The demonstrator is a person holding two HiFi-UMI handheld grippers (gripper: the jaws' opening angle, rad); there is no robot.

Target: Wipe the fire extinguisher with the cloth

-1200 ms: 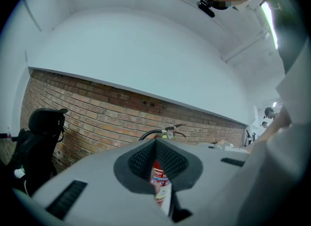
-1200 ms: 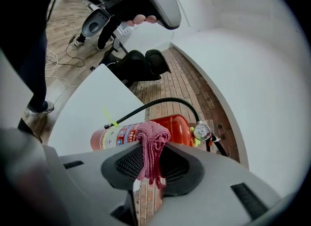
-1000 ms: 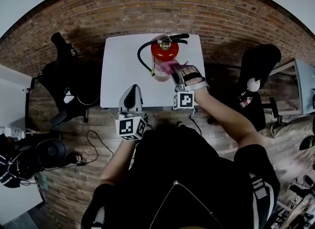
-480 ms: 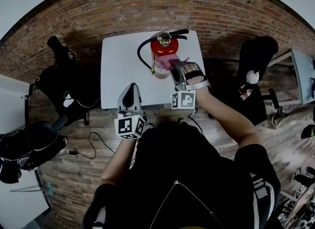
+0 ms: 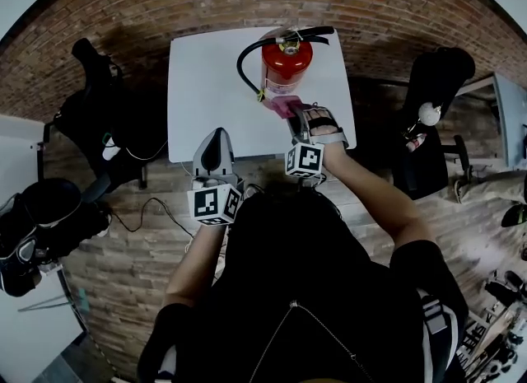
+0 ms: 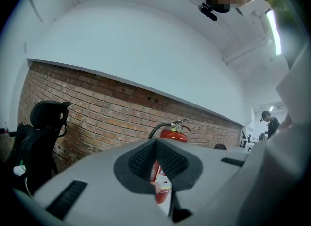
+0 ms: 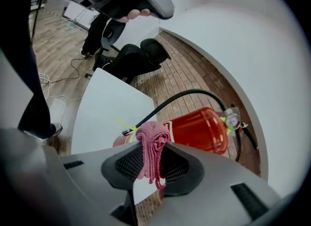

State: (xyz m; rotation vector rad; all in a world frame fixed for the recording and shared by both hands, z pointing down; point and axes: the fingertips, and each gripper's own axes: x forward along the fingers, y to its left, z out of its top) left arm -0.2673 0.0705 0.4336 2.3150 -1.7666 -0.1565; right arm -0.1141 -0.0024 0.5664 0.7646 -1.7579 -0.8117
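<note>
A red fire extinguisher (image 5: 285,63) with a black hose stands on the far half of a small white table (image 5: 202,85). My right gripper (image 5: 295,114) is shut on a bunched pink cloth (image 5: 284,106), which sits at the low near side of the red body. In the right gripper view the cloth (image 7: 151,148) hangs between the pads in front of the extinguisher (image 7: 201,129). My left gripper (image 5: 217,137) is shut with nothing in it and hovers over the table's near edge, left of the extinguisher. The extinguisher (image 6: 172,133) shows past its tips.
Black office chairs stand left (image 5: 99,118) and right (image 5: 436,85) of the table, and a brick wall (image 5: 263,2) rises behind it. Cables (image 5: 144,217) run over the wooden floor. A dark bag (image 5: 41,225) lies at the far left, and a white desk (image 5: 512,130) at the far right.
The right gripper has drawn the pink cloth down the extinguisher's body toward me. The head camera has shifted a little; the left gripper has kept its place.
</note>
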